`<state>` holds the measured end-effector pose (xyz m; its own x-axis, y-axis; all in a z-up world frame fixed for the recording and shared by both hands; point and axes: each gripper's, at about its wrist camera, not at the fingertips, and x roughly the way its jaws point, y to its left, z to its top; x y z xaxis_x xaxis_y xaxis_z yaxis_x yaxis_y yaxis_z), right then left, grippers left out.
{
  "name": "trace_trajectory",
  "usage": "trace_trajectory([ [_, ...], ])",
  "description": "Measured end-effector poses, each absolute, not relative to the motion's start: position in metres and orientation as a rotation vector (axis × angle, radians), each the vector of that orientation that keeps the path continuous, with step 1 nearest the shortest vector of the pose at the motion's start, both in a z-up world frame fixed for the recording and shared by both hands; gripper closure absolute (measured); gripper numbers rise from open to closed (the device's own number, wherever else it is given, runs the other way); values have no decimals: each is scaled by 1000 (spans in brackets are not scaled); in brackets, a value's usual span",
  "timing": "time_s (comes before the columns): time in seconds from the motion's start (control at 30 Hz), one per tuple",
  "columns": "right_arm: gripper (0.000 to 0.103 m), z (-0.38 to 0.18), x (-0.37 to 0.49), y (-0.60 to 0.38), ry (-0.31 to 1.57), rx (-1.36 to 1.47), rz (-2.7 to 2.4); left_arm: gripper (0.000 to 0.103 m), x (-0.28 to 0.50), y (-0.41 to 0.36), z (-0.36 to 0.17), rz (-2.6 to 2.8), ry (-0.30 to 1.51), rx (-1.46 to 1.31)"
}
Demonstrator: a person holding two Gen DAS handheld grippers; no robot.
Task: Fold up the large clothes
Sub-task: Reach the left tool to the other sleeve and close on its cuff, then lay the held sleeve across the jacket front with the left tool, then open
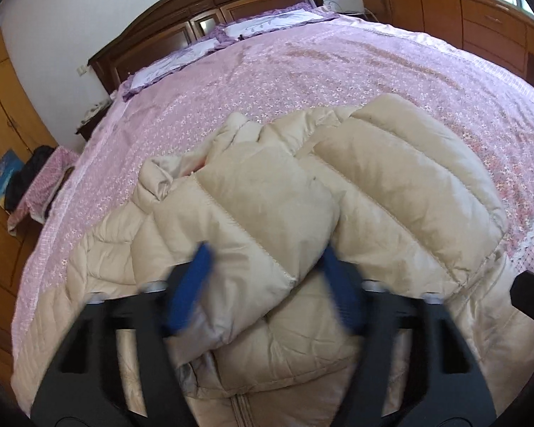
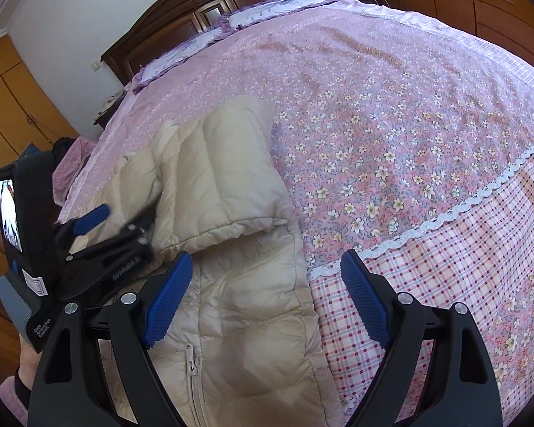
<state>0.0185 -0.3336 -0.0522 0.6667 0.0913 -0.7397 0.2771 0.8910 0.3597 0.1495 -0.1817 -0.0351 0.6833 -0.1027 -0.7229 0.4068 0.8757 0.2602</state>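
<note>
With both sleeves folded across the chest of the jacket, I judge the fold about half done. My left gripper hangs spread over the left sleeve, its blue pads blurred and straddling the sleeve; nothing is pinched. My right gripper is likewise spread and holds nothing, poised above the jacket's right edge near the zipper. The next move, as I read it, calls for taking the hem with both grippers and carrying it up toward the collar, evenly, since the puffy quilting may spring back. The jacket lies at the near edge of the bed, on a pink floral quilt. Beyond are pillows, a dark headboard, wooden cabinets and a wardrobe.
</note>
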Motion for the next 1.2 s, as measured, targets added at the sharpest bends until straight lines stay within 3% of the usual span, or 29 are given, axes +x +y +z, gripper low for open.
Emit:
trace_trajectory([
  [0.03, 20, -52, 19, -332, 843, 472, -108, 62, 150, -180, -34, -306, 774, 408],
  [0.1, 20, -51, 19, -330, 843, 467, -104, 83, 148, -172, -23, -338, 772, 361],
  [0.2, 20, -49, 22, -328, 844, 463, -98, 91, 144, -161, -6, -344, 746, 317],
  [0.63, 20, -33, 36, -314, 825, 414, -73, 94, 148, -64, 49, -209, 644, 173],
  [1.1, 20, -45, 84, -297, 865, 329, -64, 93, 165, 41, -32, -38, 852, 37],
  [1.2, 20, -50, 86, -297, 877, 318, -73, 88, 164, 48, -49, -43, 892, 34],
])
